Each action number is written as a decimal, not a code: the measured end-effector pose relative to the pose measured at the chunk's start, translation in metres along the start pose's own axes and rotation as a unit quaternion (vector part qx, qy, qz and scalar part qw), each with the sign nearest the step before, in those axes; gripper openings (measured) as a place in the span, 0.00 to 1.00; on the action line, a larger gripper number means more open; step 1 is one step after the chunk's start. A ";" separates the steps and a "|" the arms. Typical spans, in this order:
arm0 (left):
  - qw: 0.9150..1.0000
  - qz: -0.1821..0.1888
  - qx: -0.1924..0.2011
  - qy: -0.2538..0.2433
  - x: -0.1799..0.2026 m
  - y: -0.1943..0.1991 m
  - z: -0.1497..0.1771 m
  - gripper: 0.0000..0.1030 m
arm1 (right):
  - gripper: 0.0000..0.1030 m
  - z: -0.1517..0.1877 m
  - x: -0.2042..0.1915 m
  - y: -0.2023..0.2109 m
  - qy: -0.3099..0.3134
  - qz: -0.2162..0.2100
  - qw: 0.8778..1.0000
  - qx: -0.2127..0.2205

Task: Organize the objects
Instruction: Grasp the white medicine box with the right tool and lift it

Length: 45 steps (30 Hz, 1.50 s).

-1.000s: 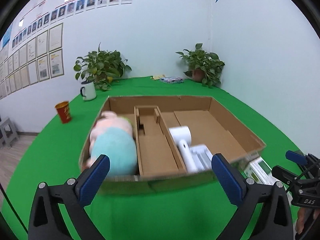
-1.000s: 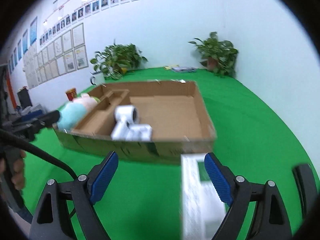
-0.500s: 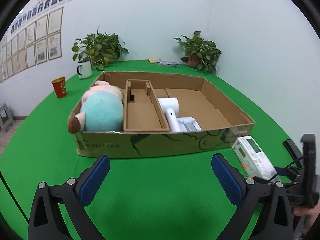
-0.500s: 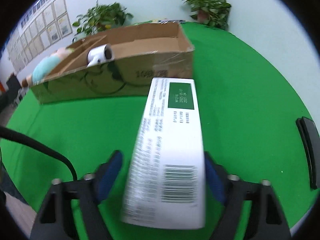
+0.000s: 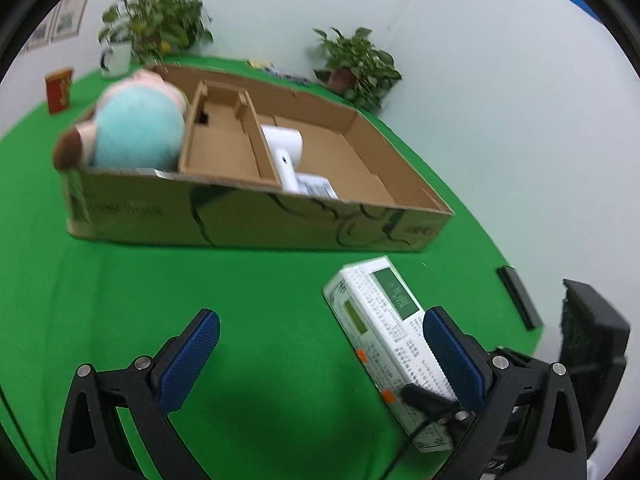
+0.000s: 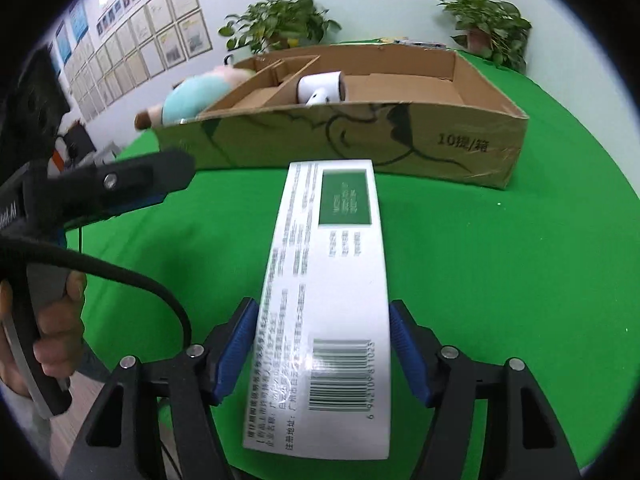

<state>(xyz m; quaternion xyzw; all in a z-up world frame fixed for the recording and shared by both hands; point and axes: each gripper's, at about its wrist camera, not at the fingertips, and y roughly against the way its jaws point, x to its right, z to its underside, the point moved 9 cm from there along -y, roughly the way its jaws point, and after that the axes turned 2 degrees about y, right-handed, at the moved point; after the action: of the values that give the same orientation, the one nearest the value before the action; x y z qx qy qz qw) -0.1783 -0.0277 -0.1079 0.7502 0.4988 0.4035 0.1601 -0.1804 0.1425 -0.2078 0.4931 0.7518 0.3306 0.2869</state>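
Note:
A long white box with a green label (image 6: 332, 280) lies lengthwise between the blue pads of my right gripper (image 6: 322, 350), which is shut on it, in front of the cardboard tray (image 6: 420, 152). In the left wrist view the same white box (image 5: 384, 328) sits at the lower right. My left gripper (image 5: 320, 356) is open and empty over the green cloth, left of the box. The cardboard tray (image 5: 256, 220) holds a plush toy (image 5: 132, 128) in its left compartment and a white hair dryer (image 5: 286, 152) in the middle.
A red cup (image 5: 59, 90), a white mug (image 5: 116, 58) and two potted plants (image 5: 358, 68) stand at the table's far side. A black strip (image 5: 518, 298) lies near the right table edge. My left gripper and hand (image 6: 60, 240) fill the right wrist view's left side.
My right gripper has come down around the white box and closed on it. My left gripper has swung right and lower, so the tray now sits further off to the upper left.

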 end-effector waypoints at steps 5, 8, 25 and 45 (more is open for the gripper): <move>0.996 0.060 -0.052 0.028 0.004 -0.024 0.019 0.98 | 0.68 0.010 -0.016 -0.005 0.039 -0.013 0.999 -0.024; 0.992 0.093 -0.070 0.058 0.006 -0.034 0.025 0.97 | 0.68 0.013 -0.025 -0.007 0.048 -0.007 0.998 -0.032; 0.979 0.146 -0.096 0.109 0.000 -0.054 0.043 0.43 | 0.65 0.021 -0.051 0.005 -0.036 -0.102 0.994 -0.036; 0.984 0.174 -0.009 0.024 0.063 -0.002 -0.044 0.37 | 0.61 -0.049 -0.044 0.061 -0.013 -0.044 0.996 0.082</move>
<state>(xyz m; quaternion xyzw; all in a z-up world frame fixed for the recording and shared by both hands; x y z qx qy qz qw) -0.2026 0.0216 -0.0536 0.8140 0.3608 0.4478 0.0820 -0.1685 0.1091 -0.1251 0.4857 0.7934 0.2489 0.2695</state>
